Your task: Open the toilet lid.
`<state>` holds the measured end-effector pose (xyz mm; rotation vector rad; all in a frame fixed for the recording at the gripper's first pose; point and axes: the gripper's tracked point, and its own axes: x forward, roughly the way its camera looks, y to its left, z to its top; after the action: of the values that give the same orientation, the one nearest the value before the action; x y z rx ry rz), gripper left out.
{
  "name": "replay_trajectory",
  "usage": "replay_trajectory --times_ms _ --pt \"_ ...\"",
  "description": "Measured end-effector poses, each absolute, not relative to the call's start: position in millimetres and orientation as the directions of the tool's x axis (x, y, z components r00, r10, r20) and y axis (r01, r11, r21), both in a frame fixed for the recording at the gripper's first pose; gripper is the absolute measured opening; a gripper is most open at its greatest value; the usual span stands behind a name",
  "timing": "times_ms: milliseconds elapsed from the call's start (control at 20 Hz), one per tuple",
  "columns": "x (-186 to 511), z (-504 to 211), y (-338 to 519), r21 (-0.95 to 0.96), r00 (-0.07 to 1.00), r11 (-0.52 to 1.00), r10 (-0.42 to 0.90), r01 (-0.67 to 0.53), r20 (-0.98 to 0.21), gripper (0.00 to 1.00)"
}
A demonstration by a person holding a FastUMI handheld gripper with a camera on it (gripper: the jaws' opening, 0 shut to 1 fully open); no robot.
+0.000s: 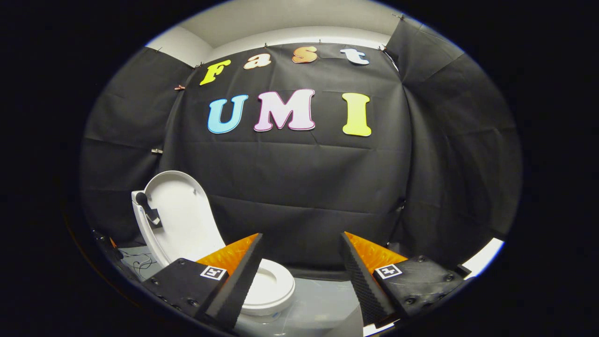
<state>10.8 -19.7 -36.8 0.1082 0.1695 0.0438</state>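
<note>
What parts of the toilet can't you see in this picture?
- Gripper view: one finger of the open gripper covers the near side of the seat.
- Inside of the bowl: hidden by the seat and that finger.
- Base of the toilet: covered by the gripper's body.
- Small dark part beside the raised lid: too small to tell what it is.
- Wires on the floor: too thin to follow.

Blk cloth wall (299,187); cables (140,264) on floor (318,299).
</note>
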Motion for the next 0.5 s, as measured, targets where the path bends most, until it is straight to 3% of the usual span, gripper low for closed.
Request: replay_trajectory --times_ms 500 --pt "11.3 -43.3 -18.8 0.135 0.981 0.99 0.059 -0.034 -0.184 0.99"
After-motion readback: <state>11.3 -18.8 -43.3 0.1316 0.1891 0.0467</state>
